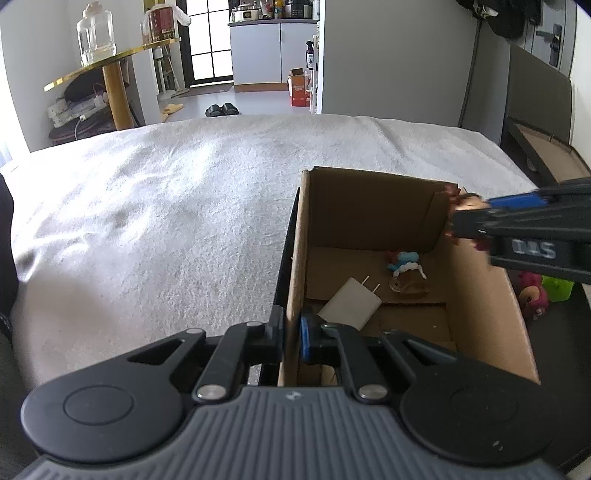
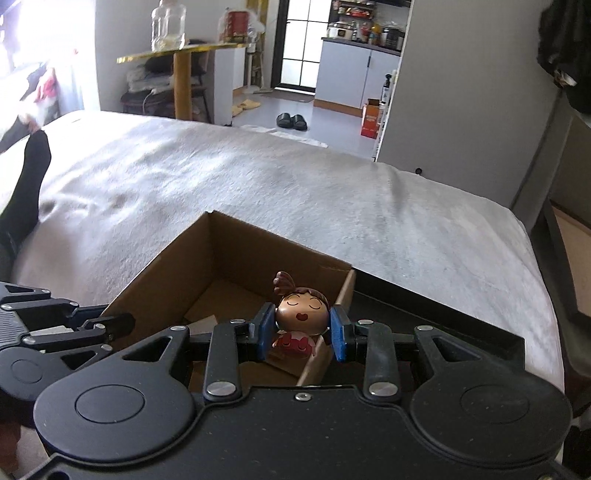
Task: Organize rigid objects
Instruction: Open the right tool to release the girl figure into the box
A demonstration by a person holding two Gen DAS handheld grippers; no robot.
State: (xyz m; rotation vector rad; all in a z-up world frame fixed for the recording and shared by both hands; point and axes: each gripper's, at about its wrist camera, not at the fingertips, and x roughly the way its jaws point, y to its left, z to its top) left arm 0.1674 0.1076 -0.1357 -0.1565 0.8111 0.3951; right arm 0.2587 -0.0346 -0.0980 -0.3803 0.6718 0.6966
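A bed covered by a pale fuzzy blanket (image 1: pixel 166 206) filled most of both views, and an open cardboard box (image 1: pixel 476 306) sat on it, serving as the landmark for everything else. Beyond the box, past the far edge of the bed, stood a gold-topped side table (image 1: pixel 110 64) with a clear glass jar (image 1: pixel 94 35) on it, and farther back on the floor lay a pair of dark slippers (image 2: pixel 291 120). The left gripper (image 1: pixel 291 334) was at the near left wall of the box, its jaws pressed together on that cardboard wall, one finger outside and the blue-padded one inside. The right gripper (image 2: pixel 302 328) hung over the right side of the box, above its right wall, its blue pads pinching the sides of a doll (image 2: pixel 301 317) with a round bronze head, closed eyes and a red body; the doll was held upright, above the box's rim and not resting on the floor of the box. Inside the box, on its floor near the left wall, lay a white charger (image 1: pixel 351 302) with its two prongs pointing toward the far wall. Just beyond it, near the far wall, lay a small figurine (image 1: pixel 404 266) with blue and white parts, tipped on its side. Outside the box, beside its right wall, sat a pink plush toy (image 1: pixel 533 297) and a green block (image 1: pixel 557 288).
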